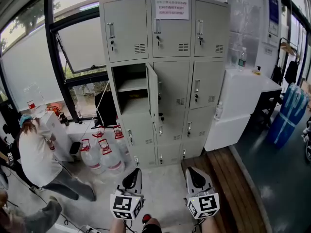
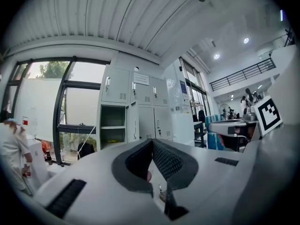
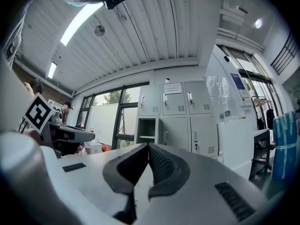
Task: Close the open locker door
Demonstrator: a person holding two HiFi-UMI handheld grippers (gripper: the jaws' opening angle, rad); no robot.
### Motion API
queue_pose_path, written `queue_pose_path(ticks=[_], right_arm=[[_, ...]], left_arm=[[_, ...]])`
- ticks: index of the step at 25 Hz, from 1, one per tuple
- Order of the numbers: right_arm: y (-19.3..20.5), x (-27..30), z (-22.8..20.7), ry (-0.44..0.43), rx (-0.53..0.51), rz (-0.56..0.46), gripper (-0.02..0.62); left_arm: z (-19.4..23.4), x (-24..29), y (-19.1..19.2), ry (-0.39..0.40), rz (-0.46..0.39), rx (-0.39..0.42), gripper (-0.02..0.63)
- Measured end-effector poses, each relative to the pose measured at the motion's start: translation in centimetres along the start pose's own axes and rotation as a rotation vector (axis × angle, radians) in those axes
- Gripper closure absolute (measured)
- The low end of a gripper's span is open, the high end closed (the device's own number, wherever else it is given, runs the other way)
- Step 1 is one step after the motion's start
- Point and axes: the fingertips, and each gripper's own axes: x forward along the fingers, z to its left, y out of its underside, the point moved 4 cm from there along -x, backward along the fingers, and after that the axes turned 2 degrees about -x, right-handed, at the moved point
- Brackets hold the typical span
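Observation:
A grey bank of lockers [image 1: 167, 76] stands against the far wall. One door [image 1: 152, 90] in the middle row of the left column hangs open toward me, baring a compartment with a shelf [image 1: 131, 85]. The same open compartment [image 2: 113, 125] shows in the left gripper view, and the open compartment [image 3: 146, 129] shows in the right gripper view too. My left gripper [image 1: 131, 179] and right gripper [image 1: 196, 177] are low in the head view, side by side, well short of the lockers. Both are shut with nothing between the jaws.
Several large water jugs [image 1: 103, 154] stand on the floor left of the lockers. A person in white [image 1: 36, 159] bends at the far left. A white cabinet [image 1: 240, 106] adjoins the lockers on the right, with wooden flooring [image 1: 233, 178] before it.

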Motion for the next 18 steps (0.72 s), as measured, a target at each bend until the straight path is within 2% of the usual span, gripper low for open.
queue_pose_path(ticks=[9, 18], right_arm=[[1.5, 2.7, -2.6, 0.003, -0.008, 0.011, 0.577], [2.3, 12.5, -6.6, -0.03, -0.004, 0.014, 0.577]], left_arm=[[-0.4, 4.8, -0.2, 0.026, -0.003, 0.006, 0.584], [2.8, 14.7, -0.7, 0.009, 0.007, -0.007, 0.584]])
